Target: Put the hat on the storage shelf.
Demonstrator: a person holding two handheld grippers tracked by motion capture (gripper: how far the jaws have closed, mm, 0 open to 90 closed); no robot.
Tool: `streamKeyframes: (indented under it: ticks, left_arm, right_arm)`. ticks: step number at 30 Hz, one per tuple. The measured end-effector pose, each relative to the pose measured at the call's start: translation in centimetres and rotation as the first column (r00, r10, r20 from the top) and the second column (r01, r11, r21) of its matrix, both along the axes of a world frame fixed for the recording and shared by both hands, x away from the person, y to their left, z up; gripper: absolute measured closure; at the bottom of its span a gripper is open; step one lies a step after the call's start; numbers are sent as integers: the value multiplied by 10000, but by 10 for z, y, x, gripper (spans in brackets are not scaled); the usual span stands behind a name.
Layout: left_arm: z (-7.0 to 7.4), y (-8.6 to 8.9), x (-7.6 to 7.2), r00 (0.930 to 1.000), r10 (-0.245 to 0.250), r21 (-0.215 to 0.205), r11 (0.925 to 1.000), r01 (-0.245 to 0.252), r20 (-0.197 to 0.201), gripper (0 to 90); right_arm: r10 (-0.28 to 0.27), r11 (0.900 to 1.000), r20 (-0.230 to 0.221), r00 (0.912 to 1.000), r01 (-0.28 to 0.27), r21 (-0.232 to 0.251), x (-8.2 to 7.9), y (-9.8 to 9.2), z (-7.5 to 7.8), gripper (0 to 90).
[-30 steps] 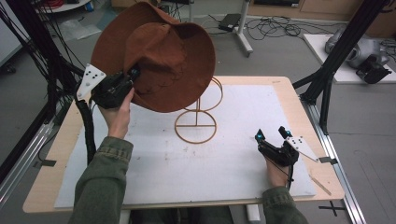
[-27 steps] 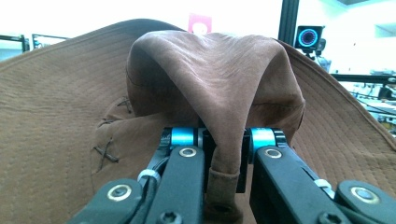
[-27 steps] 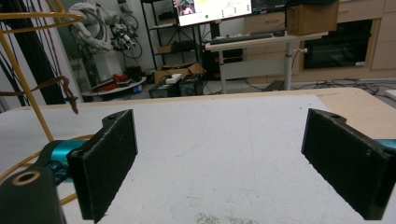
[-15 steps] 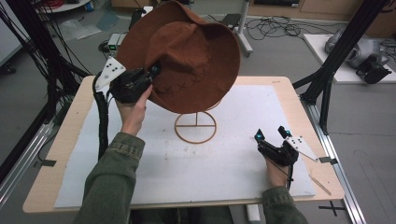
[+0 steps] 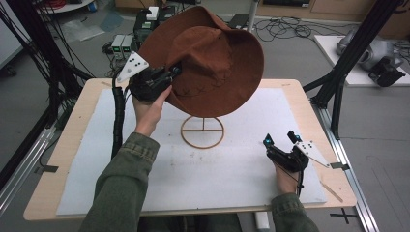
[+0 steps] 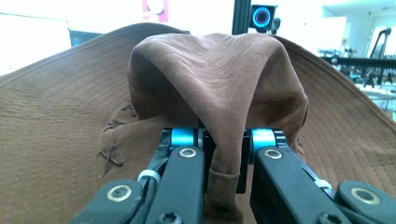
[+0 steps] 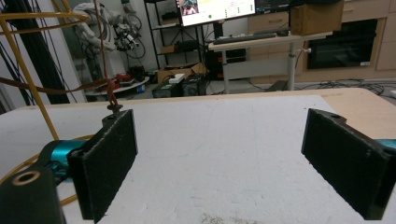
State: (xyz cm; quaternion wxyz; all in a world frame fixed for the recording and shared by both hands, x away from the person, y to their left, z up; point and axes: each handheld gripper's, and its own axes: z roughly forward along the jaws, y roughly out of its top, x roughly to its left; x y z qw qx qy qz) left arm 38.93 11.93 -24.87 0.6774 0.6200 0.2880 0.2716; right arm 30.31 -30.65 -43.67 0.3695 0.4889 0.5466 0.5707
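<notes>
Left tool (image 5: pixel 167 77) is clamped on the brim of the brown cowboy hat (image 5: pixel 212 63), and in the left gripper view a fold of the soft brown brim (image 6: pixel 224 154) runs straight down between its two black jaws, pinched tight, with the creased crown rising just beyond them. Compared with a second ago, this tool has carried the hat up and toward the middle of the tabletop: the hat then hung off to the side of the wire hat stand (image 5: pixel 202 131), with the stand's upper ring in plain sight, whereas now the crown sits directly over the stand and hides everything but the round base ring and its cross bars. That shift suggests the work in hand is setting the hat on the stand, and the hat looks lined up above it but still tilted and held in the air, so lowering and letting go seem to be what remains. Well away from the left tool, on the near right part of the white mat (image 5: pixel 232 179), the right tool (image 5: pixel 281 139) rests in the same spot as before, its jaws standing wide apart with nothing between them; in the right gripper view a thin cord, probably the hat's chin cord (image 7: pixel 108 88), dangles just past one jaw beside the yellow wire of the stand.
</notes>
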Motion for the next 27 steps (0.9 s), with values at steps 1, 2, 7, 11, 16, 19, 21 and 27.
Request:
streamKeyframes:
  ticks: [1,2,7,11,16,19,21,27]
  left_arm:
    - [1,0,1,10000,-40,76,10000,40,-63,873]
    - [2,-1,1,9999,-57,130,9999,58,-100,872]
    - [1,-3,4,9987,-263,181,9995,271,-435,872]
    - [-2,-7,4,9972,-297,650,9973,342,-688,872]
    - [-2,-10,3,9963,-446,993,9937,518,-735,872]
    - [-3,-10,3,9934,-506,1209,9907,630,-1028,871]
    - [-4,-11,3,9915,-544,1350,9883,704,-1184,871]
    - [-7,-16,2,9858,-894,1629,9802,1124,-1424,868]
  right_arm:
    - [22,10000,21,10000,-22,-72,0,0,0,98]
    - [24,10000,30,10000,-24,-70,0,0,0,98]
    - [8,10000,-9,10000,-8,-51,1,0,0,98]
    - [31,10000,-30,10000,-31,-6,0,0,0,98]
    - [38,10000,12,10000,-37,-59,0,0,0,98]
    - [54,10000,26,10000,-54,-40,0,0,0,98]
    - [59,10000,14,10000,-59,-46,0,0,0,98]
    - [107,9999,-36,9999,-107,-20,0,1,0,98]
